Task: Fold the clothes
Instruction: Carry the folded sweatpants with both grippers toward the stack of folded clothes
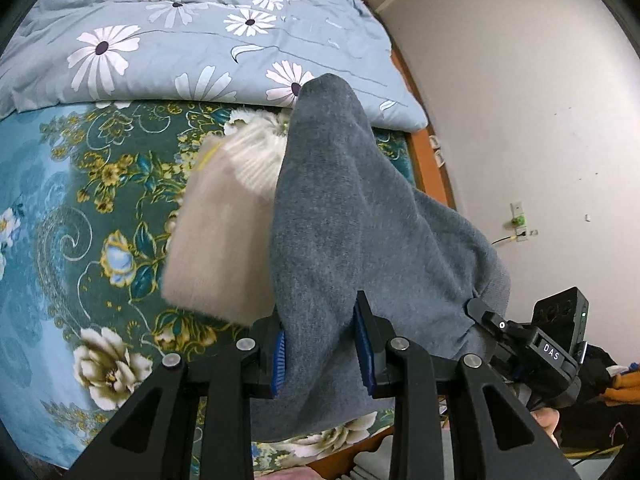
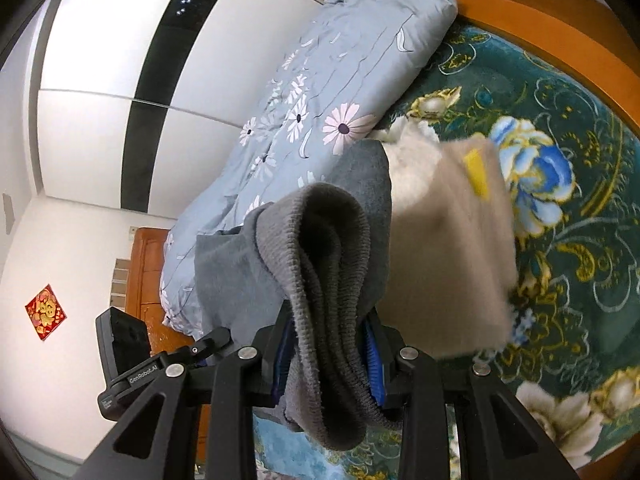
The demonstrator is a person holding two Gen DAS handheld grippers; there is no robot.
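Left gripper point(image 1: 322, 350) and right gripper point(image 2: 328, 354) both clamp the grey knit garment point(image 1: 340, 216) above the floral bed point(image 1: 80, 220).

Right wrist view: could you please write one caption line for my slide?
Right gripper clamps the ribbed edge of a grey garment above a floral bedspread.

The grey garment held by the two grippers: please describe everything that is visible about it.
The grey knitted garment looks soft and fleecy, with a ribbed band bunched into folds. It hangs in the air above the green flowered bedspread, not lying flat. The left gripper and the right gripper each clamp it between blue pads. Behind it, a beige fuzzy garment shows, blurred; whether they touch is unclear.
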